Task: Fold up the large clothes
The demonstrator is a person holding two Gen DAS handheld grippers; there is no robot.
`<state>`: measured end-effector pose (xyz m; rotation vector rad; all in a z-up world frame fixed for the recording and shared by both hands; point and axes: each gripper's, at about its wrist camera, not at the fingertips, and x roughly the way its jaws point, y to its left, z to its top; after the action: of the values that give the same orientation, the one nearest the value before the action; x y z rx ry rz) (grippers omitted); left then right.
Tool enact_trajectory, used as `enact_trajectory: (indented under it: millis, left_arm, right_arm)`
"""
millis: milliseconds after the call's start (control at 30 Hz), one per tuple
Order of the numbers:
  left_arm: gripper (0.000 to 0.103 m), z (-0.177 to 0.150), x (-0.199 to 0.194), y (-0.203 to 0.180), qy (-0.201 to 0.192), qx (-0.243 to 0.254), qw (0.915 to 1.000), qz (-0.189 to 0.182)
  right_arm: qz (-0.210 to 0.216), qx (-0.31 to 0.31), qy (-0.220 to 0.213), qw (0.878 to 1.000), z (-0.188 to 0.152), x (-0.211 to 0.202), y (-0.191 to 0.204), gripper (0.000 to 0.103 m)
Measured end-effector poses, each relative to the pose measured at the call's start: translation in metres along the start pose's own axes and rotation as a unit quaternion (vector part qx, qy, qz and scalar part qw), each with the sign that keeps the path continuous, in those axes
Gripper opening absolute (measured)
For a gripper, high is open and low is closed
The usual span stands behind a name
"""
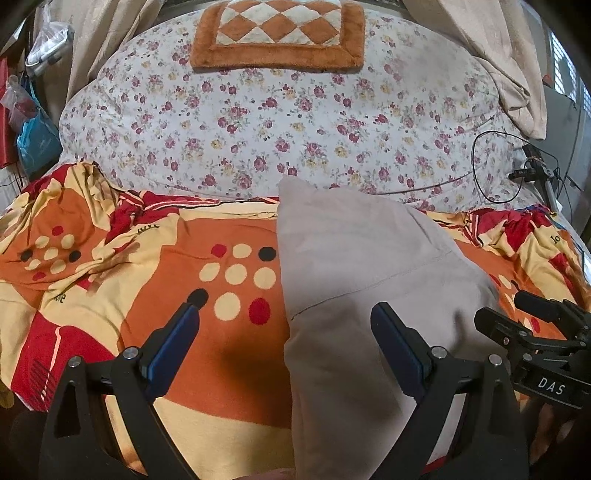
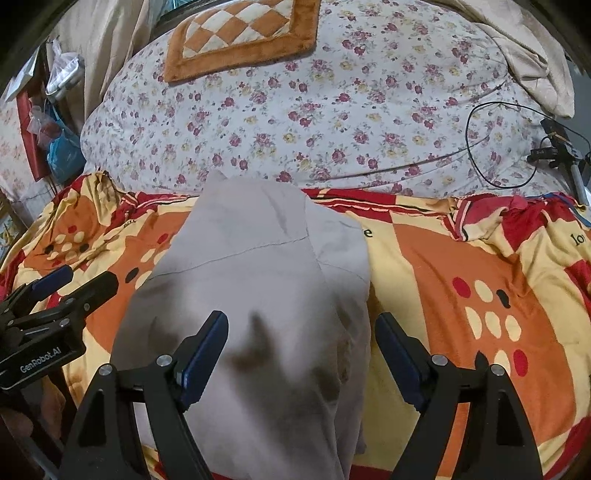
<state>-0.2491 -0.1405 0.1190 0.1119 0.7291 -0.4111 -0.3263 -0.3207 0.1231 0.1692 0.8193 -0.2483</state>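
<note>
Grippers sit side by side low over the near edge of a bed, both pointing forward across it and tilted slightly downward. Left gripper (image 1: 284,325) has its blue-padded fingers (image 1: 173,350) spread wide with nothing between them; its left finger is over the orange, yellow and red patterned bedspread (image 1: 207,332), its right finger over the left part of the grey folded garment (image 1: 365,266). Right gripper (image 2: 301,336) is likewise spread wide and holds nothing; its left finger (image 2: 205,354) is above the garment (image 2: 255,280) and its right finger is just past the garment's right edge, above the bedspread (image 2: 443,295). Whether any finger touches the cloth cannot be told.

The garment lies lengthwise, running from under both grippers forward to the far edge of the bedspread, with a seam line across it ahead of the fingers. In the right wrist view the left gripper's body appears at the left (image 2: 48,317); in the left wrist view the right gripper shows at the right (image 1: 535,332).

Farther ahead lies a floral quilt (image 1: 295,122), and beyond it an orange and cream checkered mat (image 1: 277,33). A black cable loop (image 2: 498,144) rests on the quilt ahead to the right
</note>
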Motion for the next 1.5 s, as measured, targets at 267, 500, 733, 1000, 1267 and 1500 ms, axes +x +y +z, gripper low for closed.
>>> enact_trajectory:
  millis: [267, 500, 733, 1000, 1267, 1500]
  left_arm:
    - [0.095, -0.001, 0.001, -0.004, -0.002, 0.004, 1.0000, 0.003]
    - [0.095, -0.001, 0.003, -0.006, -0.002, 0.008, 1.0000, 0.005]
    - [0.095, -0.002, 0.005, -0.008, 0.001, 0.007, 1.0000, 0.006]
    - [0.095, -0.003, 0.008, -0.009, 0.004, 0.008, 0.9999, 0.007]
    - [0.095, -0.003, 0.009, -0.010, 0.004, 0.008, 0.9999, 0.008]
    - [0.095, -0.004, 0.010, -0.009, 0.005, 0.007, 0.9999, 0.008]
  right_arm:
    - [0.001, 0.005, 0.007, 1.000, -0.001, 0.004, -0.004, 0.083]
    - [0.002, 0.010, 0.010, 1.000, -0.001, 0.007, -0.007, 0.083]
    - [0.004, 0.007, 0.014, 1.000, -0.001, 0.011, -0.004, 0.083]
    - [0.004, 0.004, 0.015, 1.000, 0.000, 0.013, -0.004, 0.083]
    - [0.004, 0.005, 0.020, 1.000, -0.001, 0.016, -0.001, 0.083]
    - [0.005, 0.005, 0.023, 1.000, -0.003, 0.017, 0.000, 0.083]
